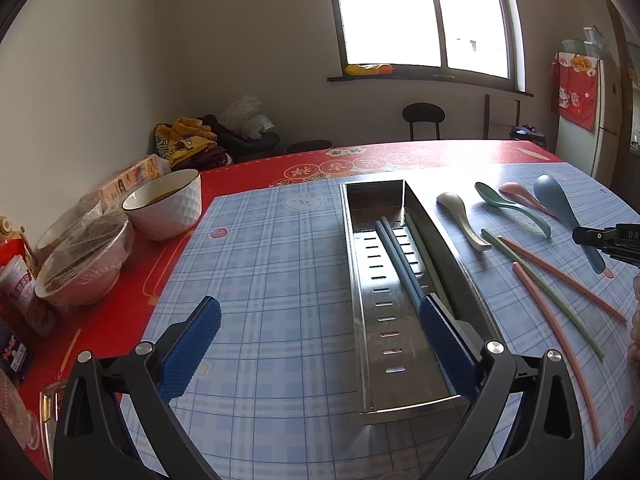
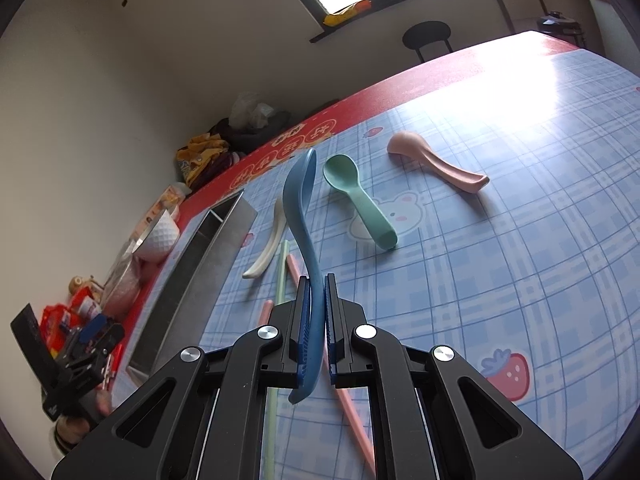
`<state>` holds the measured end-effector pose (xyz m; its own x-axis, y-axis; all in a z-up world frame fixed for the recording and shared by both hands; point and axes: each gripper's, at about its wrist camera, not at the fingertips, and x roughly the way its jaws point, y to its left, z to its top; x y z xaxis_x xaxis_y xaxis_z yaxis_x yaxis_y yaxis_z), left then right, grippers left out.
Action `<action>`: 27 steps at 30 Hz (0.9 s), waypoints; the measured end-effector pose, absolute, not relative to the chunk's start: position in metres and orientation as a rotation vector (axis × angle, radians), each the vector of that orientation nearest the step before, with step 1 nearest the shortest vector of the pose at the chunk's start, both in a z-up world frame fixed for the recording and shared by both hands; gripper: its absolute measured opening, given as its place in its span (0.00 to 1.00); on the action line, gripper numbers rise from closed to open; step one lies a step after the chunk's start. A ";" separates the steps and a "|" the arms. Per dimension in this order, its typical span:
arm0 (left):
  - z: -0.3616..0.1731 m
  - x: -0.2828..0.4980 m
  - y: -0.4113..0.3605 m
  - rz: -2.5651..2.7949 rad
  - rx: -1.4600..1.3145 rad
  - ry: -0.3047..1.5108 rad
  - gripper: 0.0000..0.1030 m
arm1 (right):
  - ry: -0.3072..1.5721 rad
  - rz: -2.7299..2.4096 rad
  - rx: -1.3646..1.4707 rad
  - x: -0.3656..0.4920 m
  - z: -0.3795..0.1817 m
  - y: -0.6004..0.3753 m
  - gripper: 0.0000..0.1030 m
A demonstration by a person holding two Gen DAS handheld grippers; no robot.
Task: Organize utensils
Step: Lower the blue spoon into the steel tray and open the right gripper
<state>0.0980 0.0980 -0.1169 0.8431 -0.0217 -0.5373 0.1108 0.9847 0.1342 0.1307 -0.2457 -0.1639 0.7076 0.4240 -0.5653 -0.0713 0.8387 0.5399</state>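
Steel tray (image 1: 362,280): long, slotted floor, lengthwise on the blue checked mat (image 1: 272,272); two blue chopsticks (image 1: 400,256) lie inside it, with a pale green one along its right wall.
My left claw (image 1: 320,344): jaws spread wide, nothing between the pads; the right pad hangs over the tray's near end.
My right claw (image 2: 316,320): pinched tight on the handle of the blue spoon (image 2: 300,200), bowl pointing away from me and lifted off the mat.
Loose spoons: beige spoon (image 1: 464,220) just right of the tray, green spoon (image 2: 356,196) and pink spoon (image 2: 436,160) further right, all on the mat.
Loose chopsticks: pink chopsticks (image 1: 560,332) and a green chopstick (image 1: 540,292) crossing on the mat, right of the tray.
Table edge, left: white bowl (image 1: 168,208) and wrapped bowls (image 1: 84,264) on the red cloth.
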 end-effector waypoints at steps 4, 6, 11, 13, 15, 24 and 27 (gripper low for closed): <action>-0.122 0.091 0.107 -0.034 0.178 0.540 0.94 | 0.779 0.262 0.475 0.136 -0.163 -0.238 0.07; -0.121 0.089 0.115 -0.028 0.147 0.534 0.94 | 0.805 0.255 0.452 0.139 -0.161 -0.233 0.07; -0.120 0.089 0.132 -0.004 0.057 0.531 0.94 | 0.829 0.277 0.412 0.149 -0.141 -0.214 0.07; -0.121 0.093 0.138 0.001 0.029 0.551 0.94 | 0.832 0.292 0.392 0.158 -0.129 -0.200 0.07; -0.122 0.093 0.142 -0.001 0.008 0.555 0.94 | 0.841 0.312 0.376 0.169 -0.120 -0.182 0.07; -0.121 0.091 0.142 -0.002 0.007 0.540 0.94 | 0.937 0.349 0.318 0.223 -0.112 -0.080 0.07; -0.121 0.092 0.144 -0.006 -0.006 0.546 0.94 | 0.967 0.325 0.303 0.236 -0.121 -0.058 0.07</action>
